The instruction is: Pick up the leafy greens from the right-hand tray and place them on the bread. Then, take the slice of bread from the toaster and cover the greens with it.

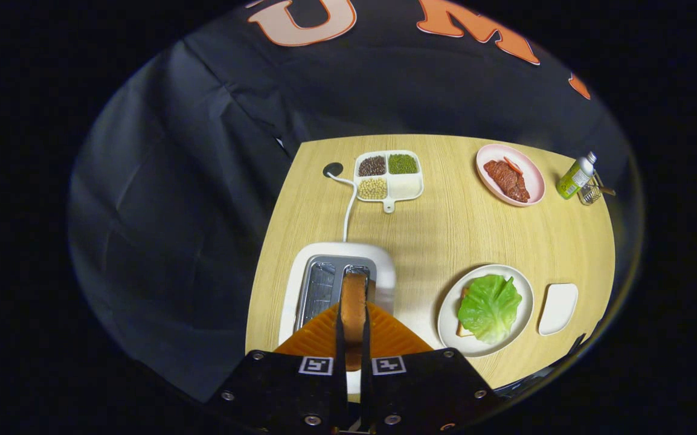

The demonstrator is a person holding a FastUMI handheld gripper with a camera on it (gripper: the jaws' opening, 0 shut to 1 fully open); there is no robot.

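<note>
Since the gripper (353, 326) is clamped on the bread slice (353, 305) above the toaster (336, 284), grip its crust lightly—soft, crushable w/ 2 fingers.

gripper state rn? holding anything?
Gripper: closed on the bread slice, both orange fingers pressing its sides, above the toaster slot.
</note>
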